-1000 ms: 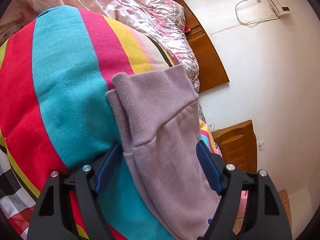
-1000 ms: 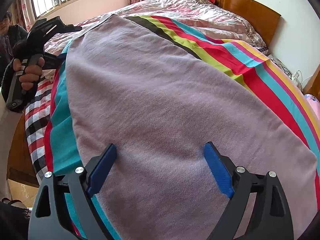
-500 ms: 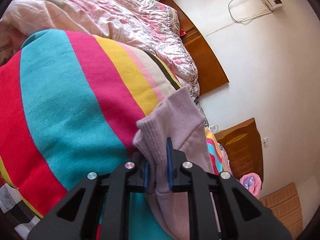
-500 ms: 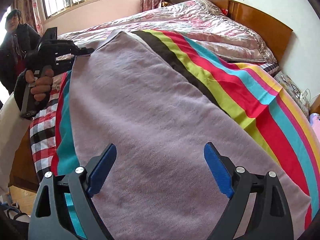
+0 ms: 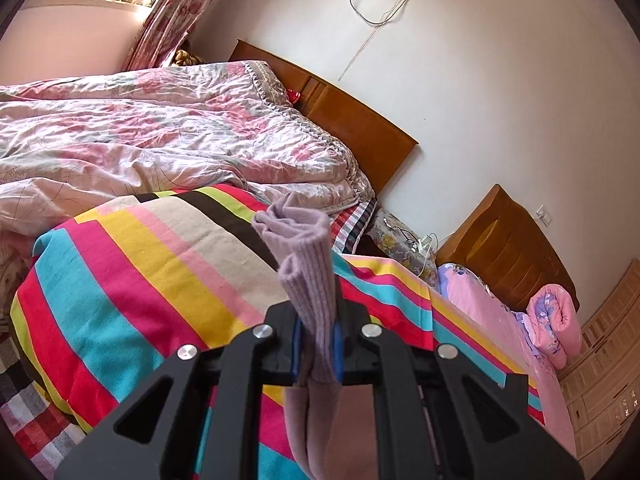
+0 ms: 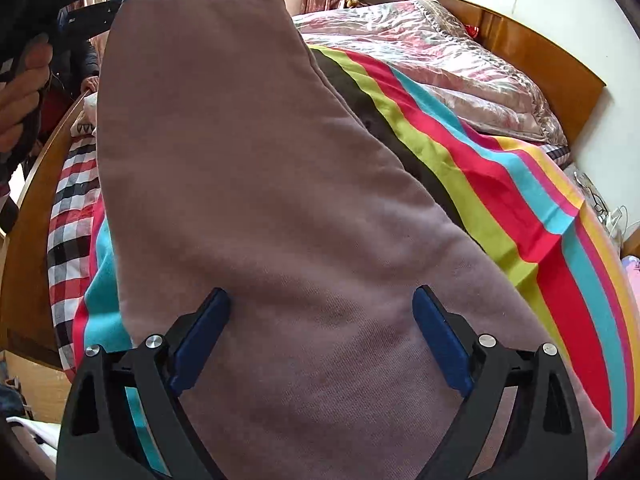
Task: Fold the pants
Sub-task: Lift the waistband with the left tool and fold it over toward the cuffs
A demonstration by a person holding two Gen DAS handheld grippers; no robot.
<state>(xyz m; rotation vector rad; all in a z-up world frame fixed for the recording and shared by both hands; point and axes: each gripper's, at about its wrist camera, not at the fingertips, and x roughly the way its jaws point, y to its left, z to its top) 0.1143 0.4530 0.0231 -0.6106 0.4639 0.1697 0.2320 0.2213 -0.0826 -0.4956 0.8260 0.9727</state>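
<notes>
While the left gripper point(image 5: 316, 354) has just clamped its fingers on the cuff point(image 5: 306, 256) of the mauve pants point(image 6: 260, 184), lifted above the striped blanket point(image 5: 132, 280), the first fold seems begun. Right gripper point(image 6: 320, 336) fingers stand apart over the pants on that blanket; next, carry the cuff toward the waistband.

Mauve pants point(image 5: 310, 280) are pinched between blue pads point(image 5: 337, 350); beyond the jaws, a rainbow-striped blanket point(image 5: 132, 280), pink floral quilt point(image 5: 160, 136), checked sheet point(image 6: 70, 216).
</notes>
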